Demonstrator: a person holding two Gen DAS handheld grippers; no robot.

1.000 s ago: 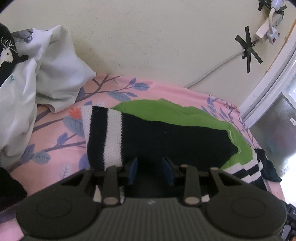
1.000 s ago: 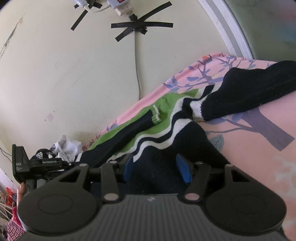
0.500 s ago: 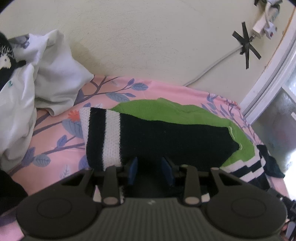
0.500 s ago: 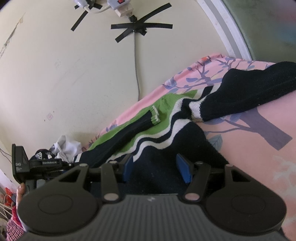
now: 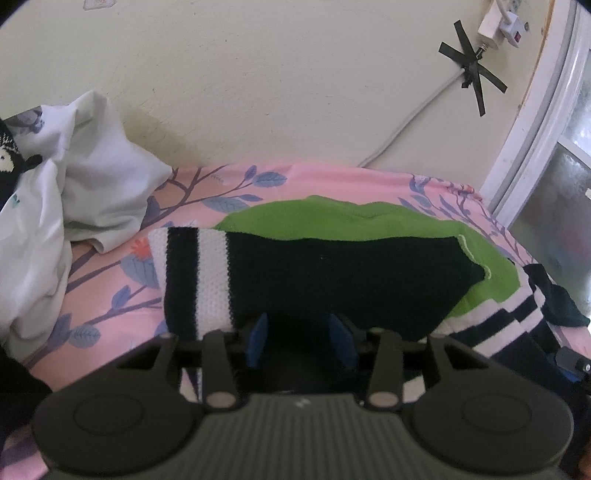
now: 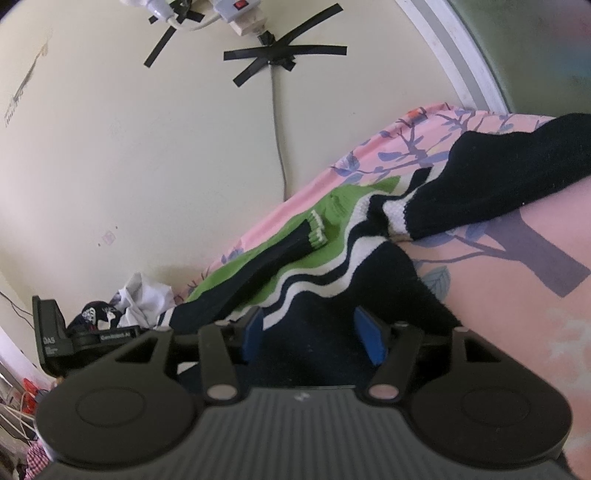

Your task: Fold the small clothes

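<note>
Bare sheet (image 6: 517,295) rightward (laundry heap (image 5: 74,192) left)

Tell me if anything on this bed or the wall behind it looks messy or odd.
Two things. A crumpled heap of white clothes sits unfolded against the wall, left of the striped sweater. On the wall, a power strip and its cable are held up by crossed black tape, a makeshift fix.

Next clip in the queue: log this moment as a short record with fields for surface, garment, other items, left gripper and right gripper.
surface: pink floral bedsheet beside a cream wall
garment: green, black and white striped sweater, left sleeve folded across the body
other items: white clothes pile; taped power strip
left gripper: jaws opening, dark sleeve fabric between them
right gripper: jaws apart over the sweater's dark hem
</note>
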